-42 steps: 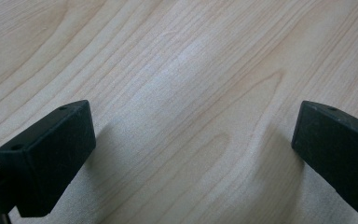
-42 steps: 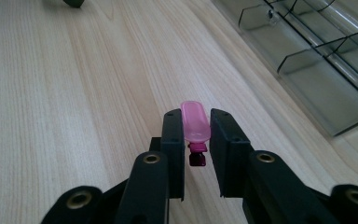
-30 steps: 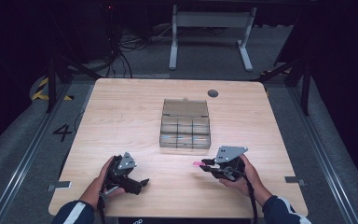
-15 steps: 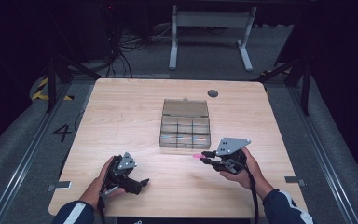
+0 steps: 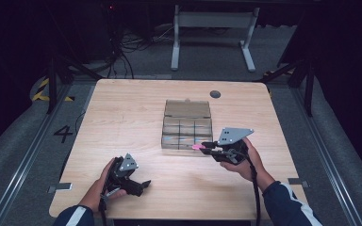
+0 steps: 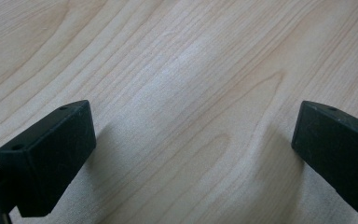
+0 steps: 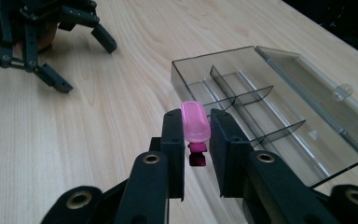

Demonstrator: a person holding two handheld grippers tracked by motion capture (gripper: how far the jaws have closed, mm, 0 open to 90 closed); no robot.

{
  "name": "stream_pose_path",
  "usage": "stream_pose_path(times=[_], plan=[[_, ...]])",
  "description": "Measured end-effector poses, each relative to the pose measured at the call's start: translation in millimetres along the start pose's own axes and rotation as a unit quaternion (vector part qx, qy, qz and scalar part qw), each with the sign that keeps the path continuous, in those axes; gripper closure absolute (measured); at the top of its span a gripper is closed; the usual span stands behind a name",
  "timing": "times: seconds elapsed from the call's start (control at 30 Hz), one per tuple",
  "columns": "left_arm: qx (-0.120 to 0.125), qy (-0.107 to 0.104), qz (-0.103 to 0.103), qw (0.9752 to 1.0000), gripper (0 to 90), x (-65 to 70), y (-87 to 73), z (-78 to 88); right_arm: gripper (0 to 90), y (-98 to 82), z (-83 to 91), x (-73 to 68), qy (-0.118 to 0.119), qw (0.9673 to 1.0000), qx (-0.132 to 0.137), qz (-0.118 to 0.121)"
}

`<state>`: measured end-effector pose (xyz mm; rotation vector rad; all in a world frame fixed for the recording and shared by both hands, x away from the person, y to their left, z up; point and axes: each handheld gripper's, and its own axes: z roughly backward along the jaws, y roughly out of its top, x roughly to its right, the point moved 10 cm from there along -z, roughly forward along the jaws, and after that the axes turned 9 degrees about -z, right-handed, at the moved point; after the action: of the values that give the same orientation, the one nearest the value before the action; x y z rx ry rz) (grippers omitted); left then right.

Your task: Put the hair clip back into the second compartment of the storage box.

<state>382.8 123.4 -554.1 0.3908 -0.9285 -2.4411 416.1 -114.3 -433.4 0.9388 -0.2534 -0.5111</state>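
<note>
Right claw [image 7: 196, 135] is seen clamped on a small pink clip-like piece [image 7: 195, 122], which is pinched between the two black jaws with its rounded pale end sticking up above them. In the high view, this right claw [image 5: 206, 147] is found right of centre in the frame, and the pink piece [image 5: 198, 147] is carried at the lower right corner of the clear compartment box [image 5: 187, 131]. The box is shown open, with its lid laid flat behind it and its dividers visible. Left claw [image 5: 139, 186] is placed at the lower left of the frame, low over the wooden worktop [image 5: 122, 117]; its jaws are spread wide in the left gripper view, with bare wood grain between them.
</note>
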Motion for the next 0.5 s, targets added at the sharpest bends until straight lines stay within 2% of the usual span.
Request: stream_pose_path(times=[0.3, 0.5], plan=[[0.001, 0.001, 0.002, 1.0000, 0.2, -0.1, -0.2, 0.0, 76.7, 17.4, -5.9, 18.1, -0.013, 0.9999, 0.005, 0.001], [0.001, 0.001, 0.002, 1.0000, 0.2, -0.2, -0.1, 0.0, 76.7, 24.0, -16.4, 31.3, -0.018, 0.9998, 0.002, -0.010]])
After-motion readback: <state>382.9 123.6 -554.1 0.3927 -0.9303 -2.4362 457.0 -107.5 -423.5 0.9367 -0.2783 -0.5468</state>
